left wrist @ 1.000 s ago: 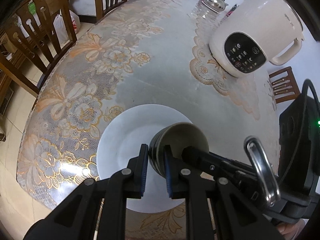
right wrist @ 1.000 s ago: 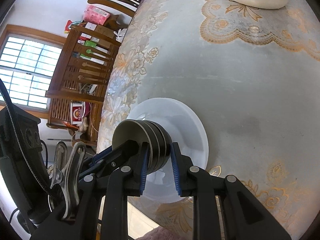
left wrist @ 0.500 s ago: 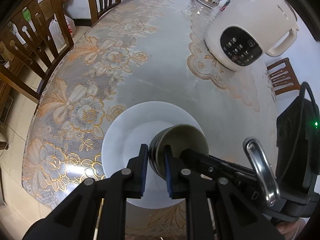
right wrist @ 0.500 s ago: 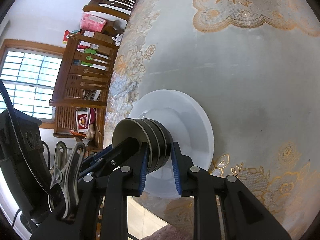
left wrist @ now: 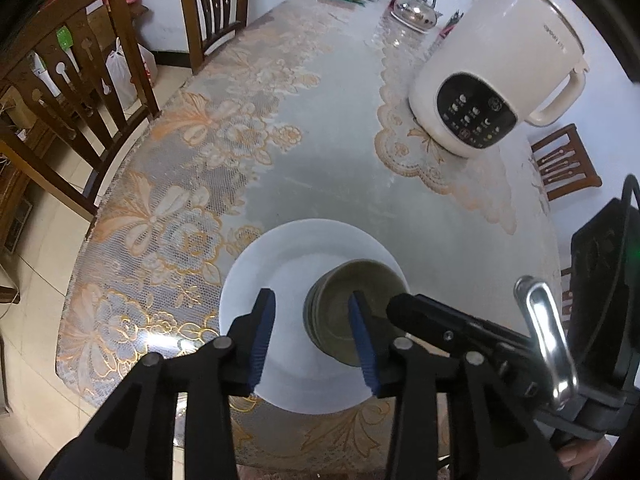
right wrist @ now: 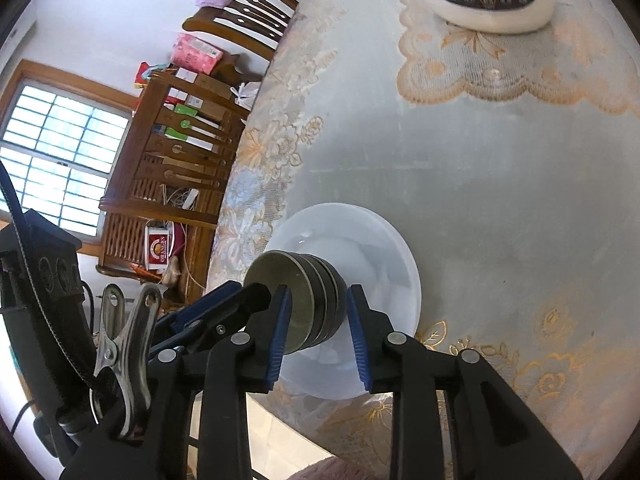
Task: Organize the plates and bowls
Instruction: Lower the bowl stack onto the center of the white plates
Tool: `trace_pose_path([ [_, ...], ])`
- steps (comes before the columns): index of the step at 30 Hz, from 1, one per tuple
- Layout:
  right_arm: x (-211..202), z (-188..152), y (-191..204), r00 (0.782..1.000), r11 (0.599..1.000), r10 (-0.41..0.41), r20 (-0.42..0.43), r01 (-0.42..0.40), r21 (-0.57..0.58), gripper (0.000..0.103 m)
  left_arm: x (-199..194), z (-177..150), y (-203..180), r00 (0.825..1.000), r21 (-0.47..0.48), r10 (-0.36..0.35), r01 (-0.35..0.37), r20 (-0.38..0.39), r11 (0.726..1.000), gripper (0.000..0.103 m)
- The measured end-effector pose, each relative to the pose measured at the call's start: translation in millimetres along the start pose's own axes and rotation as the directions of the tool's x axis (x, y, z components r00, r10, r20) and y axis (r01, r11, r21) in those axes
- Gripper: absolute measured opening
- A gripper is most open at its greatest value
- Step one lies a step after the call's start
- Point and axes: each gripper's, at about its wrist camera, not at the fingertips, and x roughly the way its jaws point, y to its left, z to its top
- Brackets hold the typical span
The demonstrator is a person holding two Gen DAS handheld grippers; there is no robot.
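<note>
The table (left wrist: pixel 320 168), under its lace-patterned cloth, fills most of both views, with a white appliance (left wrist: pixel 496 76) in the upper right of the left wrist view. Low in the centre of each frame lies a white plate (left wrist: pixel 280 280), near the table's front edge, and on it sits a stack of dark bowls (left wrist: pixel 352 312), nested and upright, resting right of the plate's middle in the left wrist view.

The left gripper (left wrist: pixel 316 336) has its jaws opening: the left pad stands clear over bare plate, the right pad hangs over the inside of the top bowl, so the stack's near rim lies between them but neither pad presses on it.

The right gripper (right wrist: pixel 316 324) also has its jaws opening, narrower, straddling the stack's opposite wall (right wrist: pixel 316 304); a thin gap shows at the outer pad, and the inner pad looks just off the rim.

Both grippers sit equally near, one on each side of the stack. Judging from this, the bowls are set down, and the coming move turns on lifting each pair of jaws straight off its rim without dragging the stack sideways.
</note>
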Motion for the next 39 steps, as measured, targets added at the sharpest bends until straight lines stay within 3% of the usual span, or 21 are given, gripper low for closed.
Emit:
trace_pose_path([
  [22, -30, 1, 11, 0.999, 0.979, 0.025, 0.022, -0.02, -0.203, 0.037, -40, -25, -10, 0.989, -0.083, 0.096, -0.086, 0.114, 0.993, 0.054],
  [29, -41, -8, 16, 0.998, 0.978, 0.003, 0.056, 0.009, -0.21, 0.038, -50, -32, -6, 0.987, -0.058, 0.11, -0.103, 0.116, 0.993, 0.06],
  [39, -53, -38, 30, 0.984, 0.982, -0.062, 0.166, 0.089, -0.164, 0.039, -47, -38, 5, 0.99, 0.077, 0.104, -0.111, 0.092, 0.991, 0.062],
])
